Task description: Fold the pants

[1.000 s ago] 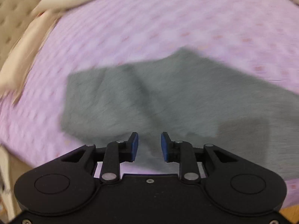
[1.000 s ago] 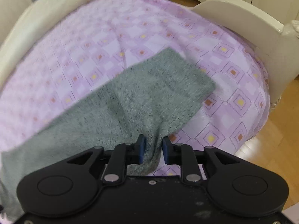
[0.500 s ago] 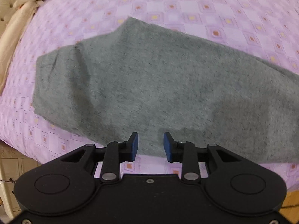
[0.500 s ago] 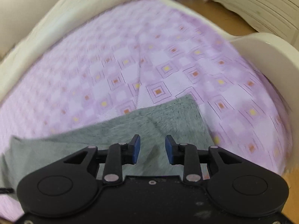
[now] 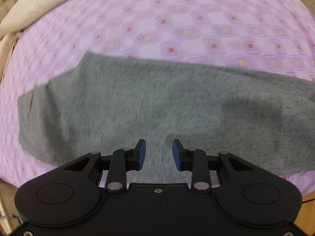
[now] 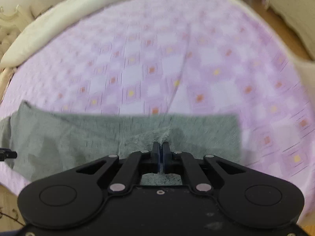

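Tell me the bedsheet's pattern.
The bedsheet is lilac with pale squares and small orange and yellow centres, clearest in the left wrist view.

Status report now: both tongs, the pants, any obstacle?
Right tongs shut, pinching a ridge of the gray pants. Left tongs open above the pants, holding nothing. Pants lie on the purple bedsheet. No obstacle seen.

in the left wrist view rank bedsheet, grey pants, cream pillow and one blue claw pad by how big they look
1. purple bedsheet
2. grey pants
3. cream pillow, partly cut off by the frame edge
4. blue pad, smallest despite sitting nearest the camera
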A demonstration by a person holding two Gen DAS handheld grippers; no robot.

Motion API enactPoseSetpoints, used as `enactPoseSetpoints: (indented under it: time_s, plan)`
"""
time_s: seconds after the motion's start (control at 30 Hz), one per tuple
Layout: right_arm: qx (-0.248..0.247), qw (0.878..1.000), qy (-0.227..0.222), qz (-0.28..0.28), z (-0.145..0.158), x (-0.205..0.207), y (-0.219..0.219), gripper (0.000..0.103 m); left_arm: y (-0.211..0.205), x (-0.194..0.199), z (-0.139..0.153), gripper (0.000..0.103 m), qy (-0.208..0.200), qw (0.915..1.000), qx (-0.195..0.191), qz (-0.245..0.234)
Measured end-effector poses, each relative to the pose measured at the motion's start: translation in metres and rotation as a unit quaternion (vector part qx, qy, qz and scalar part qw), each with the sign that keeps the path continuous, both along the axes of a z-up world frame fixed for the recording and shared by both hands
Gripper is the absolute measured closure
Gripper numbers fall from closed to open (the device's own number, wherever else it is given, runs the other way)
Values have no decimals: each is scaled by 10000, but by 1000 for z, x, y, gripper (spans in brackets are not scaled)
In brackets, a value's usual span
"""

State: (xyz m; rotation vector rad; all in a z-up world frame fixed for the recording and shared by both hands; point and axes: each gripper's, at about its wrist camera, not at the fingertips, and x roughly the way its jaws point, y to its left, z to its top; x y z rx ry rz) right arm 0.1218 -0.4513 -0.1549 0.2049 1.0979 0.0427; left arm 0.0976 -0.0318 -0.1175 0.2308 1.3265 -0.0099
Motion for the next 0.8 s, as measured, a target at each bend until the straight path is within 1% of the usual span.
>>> enactPoseSetpoints:
  time_s: [0.07, 0.13, 0.17, 0.23, 0.27, 0.3, 0.33, 0.37, 0.4, 0.43, 0.5, 0.53, 0.67, 0.8]
  plan:
    - [-331, 9978, -253, -524, 11, 0, -18, 99, -6, 2, 4, 61, -114, 9998, -42, -131]
    - [-390, 9953, -133, -881, 4, 4, -34, 100, -11, 7, 1, 61, -122, 9997, -83, -211]
    - [-436, 9947, -58, -925, -4, 6, -38, 100, -15, 9, -2, 61, -106, 9996, -66, -244]
    - [-742, 9949, 46, -687, -17, 8, -35, 100, -22, 12, -6, 61, -90, 9994, -5, -332]
    - [-836, 9948, 181, -554, -25, 9, -31, 100, -26, 14, -7, 61, -90, 9992, 22, -393]
    - [-822, 9948, 328, -499, -32, 11, -28, 98, -30, 15, -9, 61, -95, 9988, 41, -479]
    - [-792, 9947, 419, -501, -36, 11, -28, 95, -34, 15, -10, 61, -81, 9984, 60, -551]
    - [-796, 9944, 356, -592, -35, 9, -31, 92, -36, 16, -11, 61, -53, 9980, 80, -618]
    - [-762, 9936, 259, -790, -30, 5, -36, 82, -39, 17, -12, 61, -36, 9977, 86, -673]
    - [-685, 9923, 186, -1015, -24, 4, -41, 74, -40, 17, -12, 61, -40, 9976, 72, -695]
    - [-352, 9882, -94, -1486, -8, -7, -55, 74, -43, 17, -11, 61, -33, 9975, 6, -709]
    - [-185, 9864, -126, -1626, -3, -14, -60, 75, -44, 17, -12, 61, -6, 9974, -35, -718]
    - [114, 9810, 10, -1936, 7, -47, -65, 74, -55, 15, -20, 61, 194, 9965, -149, -799]
    - [419, 9763, 326, -2100, 1, -82, -56, 74, -74, 17, -38, 61, 267, 9953, -74, -931]
